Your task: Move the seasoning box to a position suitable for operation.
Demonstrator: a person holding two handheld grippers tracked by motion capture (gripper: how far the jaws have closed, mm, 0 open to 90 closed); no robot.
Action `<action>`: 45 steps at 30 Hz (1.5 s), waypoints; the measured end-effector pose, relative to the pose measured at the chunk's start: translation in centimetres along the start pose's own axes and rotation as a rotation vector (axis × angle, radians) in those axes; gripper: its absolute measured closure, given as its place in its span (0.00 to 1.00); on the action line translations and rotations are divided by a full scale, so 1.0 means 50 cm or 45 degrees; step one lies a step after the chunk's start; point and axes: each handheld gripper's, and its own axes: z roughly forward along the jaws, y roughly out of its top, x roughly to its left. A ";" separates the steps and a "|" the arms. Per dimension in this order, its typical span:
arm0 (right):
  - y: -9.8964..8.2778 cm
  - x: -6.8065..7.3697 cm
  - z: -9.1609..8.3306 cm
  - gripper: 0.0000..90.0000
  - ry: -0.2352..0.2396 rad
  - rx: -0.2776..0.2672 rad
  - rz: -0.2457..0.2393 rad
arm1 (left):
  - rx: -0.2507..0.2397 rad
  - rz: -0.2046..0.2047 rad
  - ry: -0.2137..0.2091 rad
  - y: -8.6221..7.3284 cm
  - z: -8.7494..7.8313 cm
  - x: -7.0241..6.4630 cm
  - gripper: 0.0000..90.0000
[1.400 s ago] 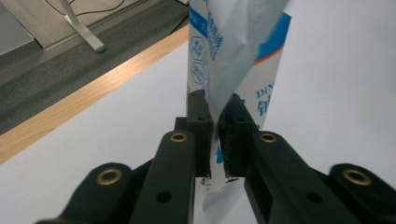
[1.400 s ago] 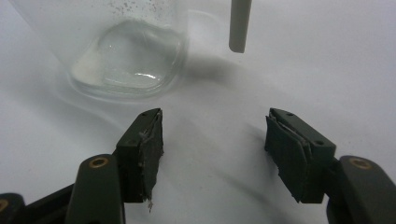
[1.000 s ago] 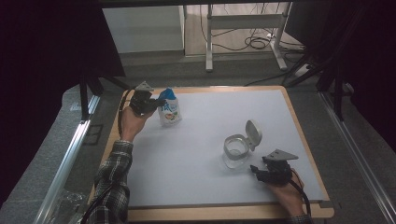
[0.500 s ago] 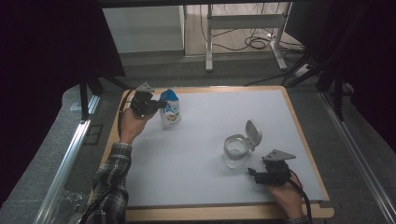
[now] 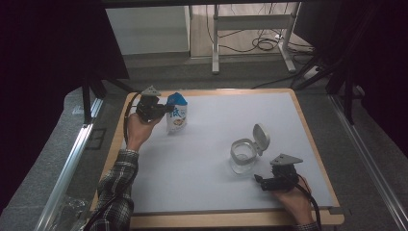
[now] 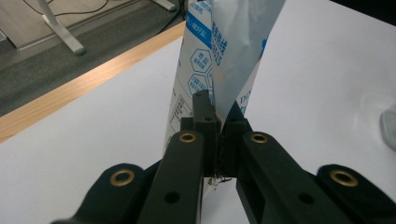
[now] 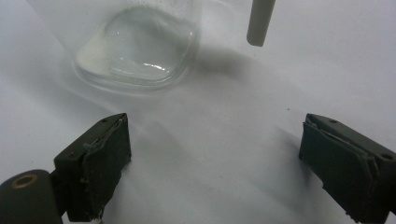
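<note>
At the table's far left corner, my left gripper (image 5: 161,109) is pinched tight on the edge of the blue-and-white pouch (image 5: 177,113), which stands upright there. My right gripper (image 7: 212,163) has just been spreading its jaws, nothing between them, just short of the clear flip-lid jar (image 5: 243,155). Next, I judge, I bring the pouch to the jar to pour.
</note>
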 end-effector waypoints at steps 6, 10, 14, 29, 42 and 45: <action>0.000 0.000 0.000 0.10 0.000 0.000 -0.002 | 0.006 0.018 -0.003 0.003 -0.009 -0.015 1.00; 0.000 0.001 0.000 0.11 -0.002 0.000 0.006 | 0.005 0.025 -0.024 0.003 -0.015 -0.027 1.00; 0.001 0.002 -0.001 0.11 -0.009 0.000 0.011 | 0.005 0.045 -0.036 0.005 -0.019 -0.043 1.00; 0.002 0.008 -0.006 0.16 -0.031 0.003 0.007 | -0.002 0.060 -0.093 0.005 -0.040 -0.091 1.00; -0.003 0.018 -0.020 0.21 -0.024 -0.021 -0.014 | -0.020 0.075 -0.141 0.003 -0.069 -0.143 1.00; -0.003 0.021 -0.024 0.22 -0.015 -0.035 -0.010 | -0.019 0.078 -0.149 0.000 -0.074 -0.152 1.00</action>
